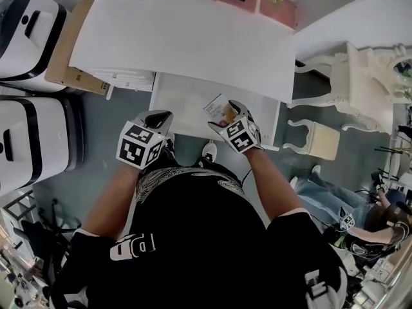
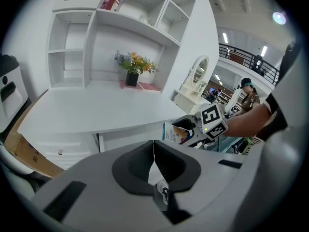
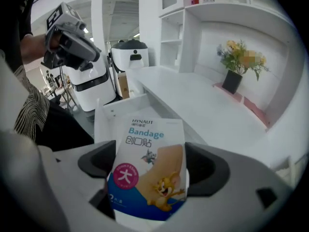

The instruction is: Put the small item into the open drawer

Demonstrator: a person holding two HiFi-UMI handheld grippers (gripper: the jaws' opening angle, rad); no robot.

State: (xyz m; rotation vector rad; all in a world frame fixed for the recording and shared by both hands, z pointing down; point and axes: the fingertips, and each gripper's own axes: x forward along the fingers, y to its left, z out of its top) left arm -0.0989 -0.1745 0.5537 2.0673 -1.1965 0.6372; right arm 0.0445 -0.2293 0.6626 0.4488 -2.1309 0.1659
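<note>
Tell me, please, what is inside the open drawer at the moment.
The open drawer's visible floor is bare and white. The bandage box held in the right gripper covers its right part in the head view, so anything there is hidden.

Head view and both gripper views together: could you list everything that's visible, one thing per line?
desk: one, white, ahead of the person
open drawer: one, white, pulled out under the desk's front edge
bandage box: one, white and blue, held above the drawer
flowers: one bunch, yellow, in a black pot at the back of the desk
shelf unit: one, white, above the desk
machines: two, white and black, left of the desk
cardboard box: one, brown, at the desk's left end
chair: one, white, right of the desk
stool: one, white, right of the drawer
left hand-held gripper: grey, jaws shut, empty
right hand-held gripper: grey, shut on the bandage box
</note>
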